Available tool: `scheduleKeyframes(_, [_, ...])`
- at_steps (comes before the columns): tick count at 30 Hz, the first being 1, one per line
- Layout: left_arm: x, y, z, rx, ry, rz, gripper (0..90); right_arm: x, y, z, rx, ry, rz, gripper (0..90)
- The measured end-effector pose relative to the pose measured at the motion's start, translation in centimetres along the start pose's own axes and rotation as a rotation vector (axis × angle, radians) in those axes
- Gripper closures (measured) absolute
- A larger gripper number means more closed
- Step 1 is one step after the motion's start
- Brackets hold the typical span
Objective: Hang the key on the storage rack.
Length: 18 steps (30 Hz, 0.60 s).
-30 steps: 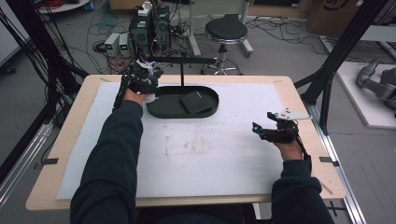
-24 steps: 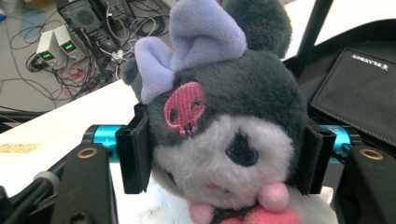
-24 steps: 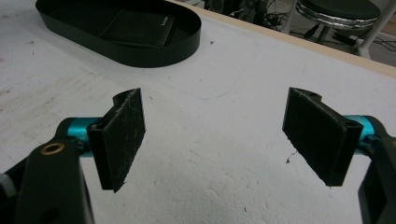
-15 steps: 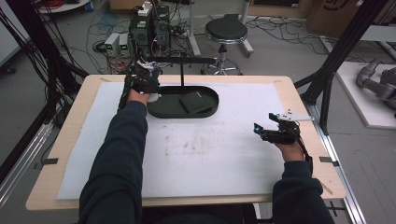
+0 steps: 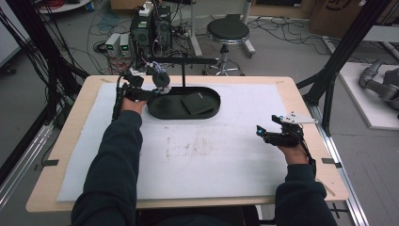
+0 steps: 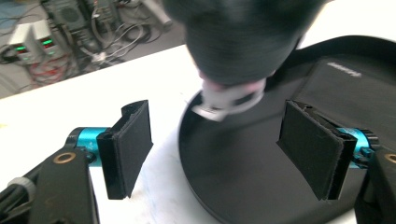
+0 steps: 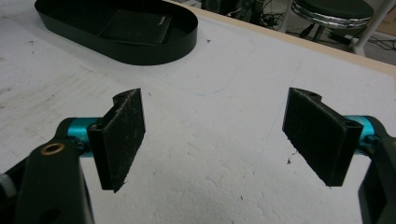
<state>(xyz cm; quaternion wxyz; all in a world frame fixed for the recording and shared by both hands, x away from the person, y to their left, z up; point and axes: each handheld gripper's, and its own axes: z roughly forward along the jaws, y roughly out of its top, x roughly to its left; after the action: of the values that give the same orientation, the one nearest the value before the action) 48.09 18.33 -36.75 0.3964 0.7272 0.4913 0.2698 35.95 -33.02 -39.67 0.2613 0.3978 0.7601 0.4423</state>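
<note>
A black oval tray point(image 5: 211, 112) lies at the back of the white mat with a flat black pad point(image 5: 197, 102) in it. A black stand point(image 5: 182, 61) rises from the tray, and a dark round object point(image 5: 160, 77) with a pale ring hangs from the left end of its bar. My left gripper point(image 5: 146, 93) is at the tray's left end, open. In the left gripper view the blurred round object point(image 6: 243, 37) hangs just ahead of and above the left gripper point(image 6: 219, 140), untouched. My right gripper point(image 5: 263, 133) rests open at the mat's right side, and in its own view the right gripper point(image 7: 215, 130) holds nothing.
The white mat point(image 5: 197, 160) covers most of the wooden table point(image 5: 301, 99). A black frame post point(image 5: 339, 61) stands off the back right corner. A stool point(image 5: 227, 32) and electronics with cables point(image 5: 146, 28) sit on the floor behind the table.
My left gripper has edged a little closer to the hanging object at the tray's left end. The right gripper has hardly moved.
</note>
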Motion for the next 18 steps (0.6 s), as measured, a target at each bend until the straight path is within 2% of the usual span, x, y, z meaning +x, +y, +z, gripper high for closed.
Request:
scheduleKeyframes(2, [0.0,-0.6,-0.9,-0.032,-0.04,-0.021,25.2,0.0,0.0,0.1,0.0,0.006,-0.002,21.6])
scheduleKeyframes(5, [-0.3,-1.5,-3.0,-0.096,-0.094,-0.012,24.8,-0.1,-0.2,0.1,0.014,0.007,-0.009,21.6])
scheduleKeyframes(8, [-0.4,-2.4,-5.1,-0.172,-0.12,-0.001,21.7,0.0,-0.4,0.1,0.031,-0.004,-0.032,21.5])
scheduleKeyframes(11, [-0.4,-3.6,-6.9,-0.231,-0.132,0.009,21.7,0.0,-0.4,-0.2,0.035,-0.012,-0.055,21.5])
scheduleKeyframes(14, [-0.2,-5.3,-8.7,-0.286,-0.125,0.01,21.7,0.3,-0.4,-0.5,0.042,-0.017,-0.077,21.5])
scheduleKeyframes(18, [0.0,-7.4,-10.4,-0.334,-0.115,0.006,21.7,0.6,-0.5,-0.9,0.045,-0.02,-0.096,21.4])
